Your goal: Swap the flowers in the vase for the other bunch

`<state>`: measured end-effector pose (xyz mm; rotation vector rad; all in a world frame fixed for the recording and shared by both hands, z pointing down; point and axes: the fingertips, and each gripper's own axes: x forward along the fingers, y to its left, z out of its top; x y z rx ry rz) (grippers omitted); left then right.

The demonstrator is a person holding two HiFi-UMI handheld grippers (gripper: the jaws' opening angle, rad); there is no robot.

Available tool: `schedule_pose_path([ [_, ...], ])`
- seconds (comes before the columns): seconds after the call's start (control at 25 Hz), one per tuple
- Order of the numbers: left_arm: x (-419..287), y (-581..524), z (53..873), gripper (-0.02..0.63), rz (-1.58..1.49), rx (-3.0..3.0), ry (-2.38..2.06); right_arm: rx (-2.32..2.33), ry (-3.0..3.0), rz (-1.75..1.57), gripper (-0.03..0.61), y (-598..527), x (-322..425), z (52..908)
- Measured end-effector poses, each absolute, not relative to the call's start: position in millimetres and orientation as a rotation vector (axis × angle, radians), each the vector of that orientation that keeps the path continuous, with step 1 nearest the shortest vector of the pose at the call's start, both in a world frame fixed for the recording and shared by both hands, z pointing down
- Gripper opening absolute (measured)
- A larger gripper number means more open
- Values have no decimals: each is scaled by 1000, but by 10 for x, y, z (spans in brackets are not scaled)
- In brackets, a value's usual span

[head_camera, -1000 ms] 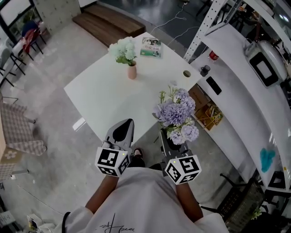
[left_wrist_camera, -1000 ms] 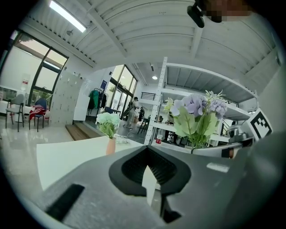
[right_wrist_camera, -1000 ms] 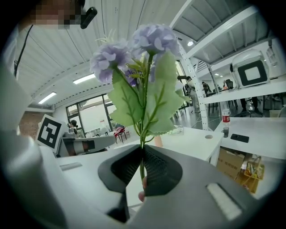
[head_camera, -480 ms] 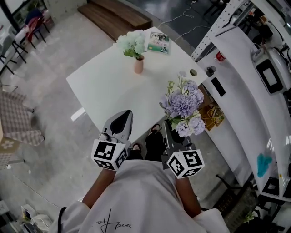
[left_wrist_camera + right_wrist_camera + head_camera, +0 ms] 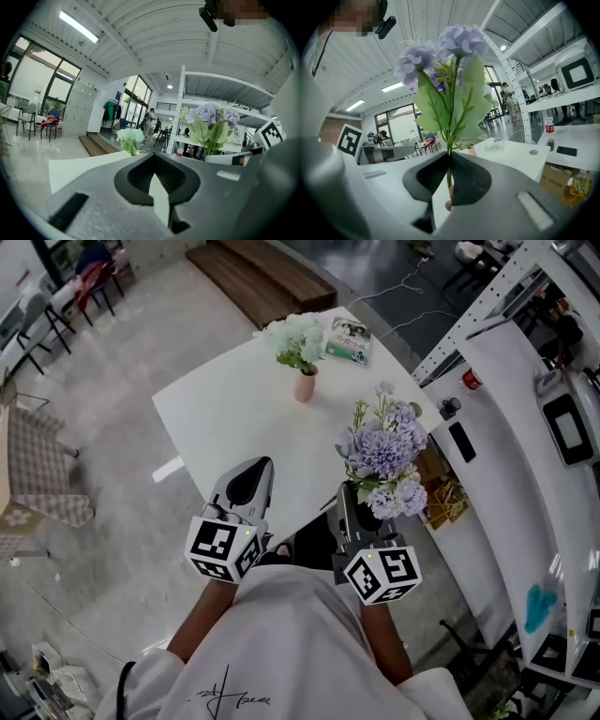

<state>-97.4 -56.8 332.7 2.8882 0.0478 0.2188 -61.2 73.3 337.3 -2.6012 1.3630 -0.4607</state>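
- At lower right, right gripper (image 5: 349,507) clamps purple bunch (image 5: 382,454) stems; hold it upright
- Left gripper (image 5: 255,474), clenched empty, should lift white flowers (image 5: 294,336) from the vase (image 5: 305,387)

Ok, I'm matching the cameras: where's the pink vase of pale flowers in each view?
Head view: pink vase top centre, on white table.
Left gripper view: left of centre, only its flowers showing.
Right gripper view: pink vase tiny, centre, beside purple bunch.
Shared landmark: purple bunch.
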Motion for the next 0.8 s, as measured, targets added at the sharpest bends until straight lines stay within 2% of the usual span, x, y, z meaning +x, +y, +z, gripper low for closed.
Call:
schedule_pose_path([
  [0.8,-136,-860,3402,4,257,2896,-23,-2545,1405,-468,28,528,181,3415],
])
